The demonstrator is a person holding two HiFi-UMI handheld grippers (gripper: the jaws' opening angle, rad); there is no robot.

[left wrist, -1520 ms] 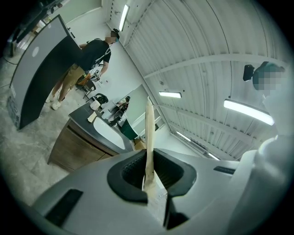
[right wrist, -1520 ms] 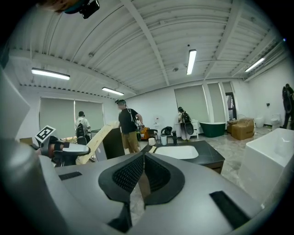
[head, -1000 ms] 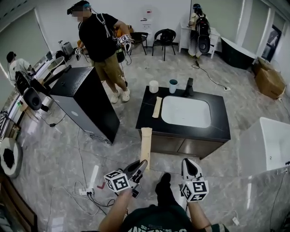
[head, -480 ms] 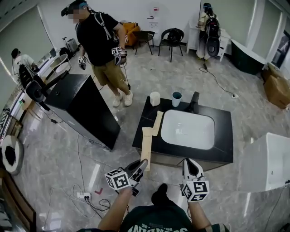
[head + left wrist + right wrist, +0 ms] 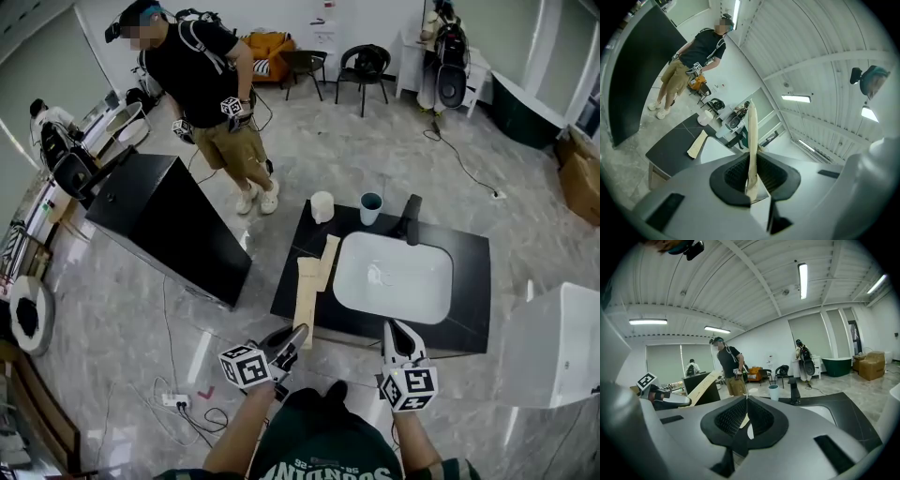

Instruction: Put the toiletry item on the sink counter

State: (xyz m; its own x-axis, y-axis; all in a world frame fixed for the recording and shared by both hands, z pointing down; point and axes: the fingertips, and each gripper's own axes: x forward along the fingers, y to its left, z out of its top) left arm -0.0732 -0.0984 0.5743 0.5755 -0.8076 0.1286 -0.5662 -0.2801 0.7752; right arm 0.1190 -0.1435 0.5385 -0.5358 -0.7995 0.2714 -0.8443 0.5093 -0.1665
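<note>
A long flat beige packet [image 5: 305, 298] sticks up and forward out of my left gripper [image 5: 298, 335], which is shut on its lower end. Its top end overlaps the near left edge of the black sink counter [image 5: 469, 272]. The left gripper view shows the packet [image 5: 752, 136] pinched upright between the pads. My right gripper [image 5: 393, 328] is shut and holds nothing, just short of the counter's front edge. A second beige packet [image 5: 328, 255] lies on the counter left of the white basin [image 5: 394, 278].
A white roll [image 5: 322, 206], a teal cup [image 5: 371, 208] and a black faucet [image 5: 411, 217] stand along the counter's far side. A black cabinet [image 5: 159, 220] is to the left, a person [image 5: 202, 75] beyond it. Cables [image 5: 183, 398] lie on the floor; a white tub [image 5: 553, 347] is right.
The sink counter has come closer, and the held packet's tip now reaches over its near left edge. The person in the black shirt has stepped left. Both grippers stay as they were.
</note>
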